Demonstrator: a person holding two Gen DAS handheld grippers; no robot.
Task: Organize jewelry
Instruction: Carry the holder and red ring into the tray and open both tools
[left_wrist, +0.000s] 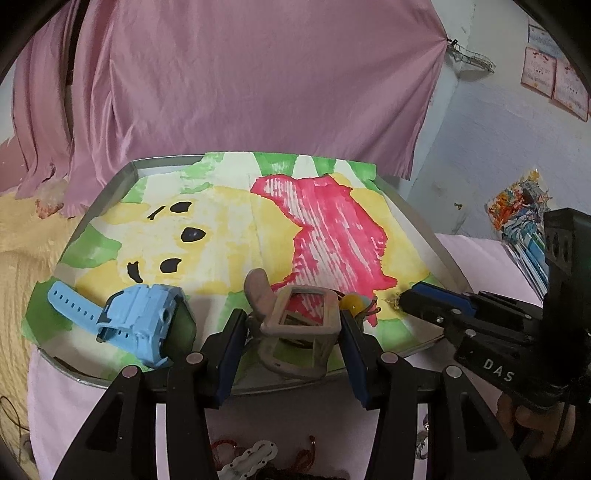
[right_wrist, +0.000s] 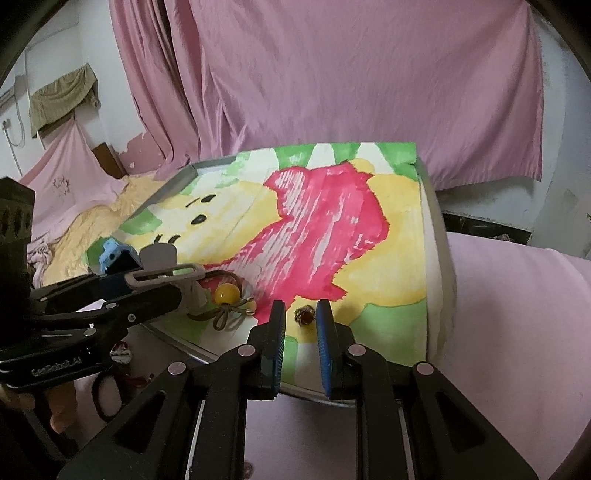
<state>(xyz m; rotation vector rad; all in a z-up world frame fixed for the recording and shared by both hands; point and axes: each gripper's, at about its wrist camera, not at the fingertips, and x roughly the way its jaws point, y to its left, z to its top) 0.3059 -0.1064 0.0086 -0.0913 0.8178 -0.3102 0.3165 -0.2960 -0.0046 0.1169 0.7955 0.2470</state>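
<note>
Left tongs (left_wrist: 293, 336) stand open around grey watch case (left_wrist: 297, 328) at tray's (left_wrist: 417, 218) six o'clock edge, apparently placing it; right tongs (right_wrist: 301, 325) gape around small ring (right_wrist: 303, 316).

We see a paper (left_wrist: 229, 221) painted with a yellow bear in a pink-red shirt, with black eyes and green and white rays at the edges. The watch (left_wrist: 140, 321) is light blue, the watch case (left_wrist: 295, 332) is beige-grey. The bead (right_wrist: 226, 294) is amber yellow. The curtain (left_wrist: 240, 74) is plain pink. The fingers (right_wrist: 325, 332) have blue pads.
</note>
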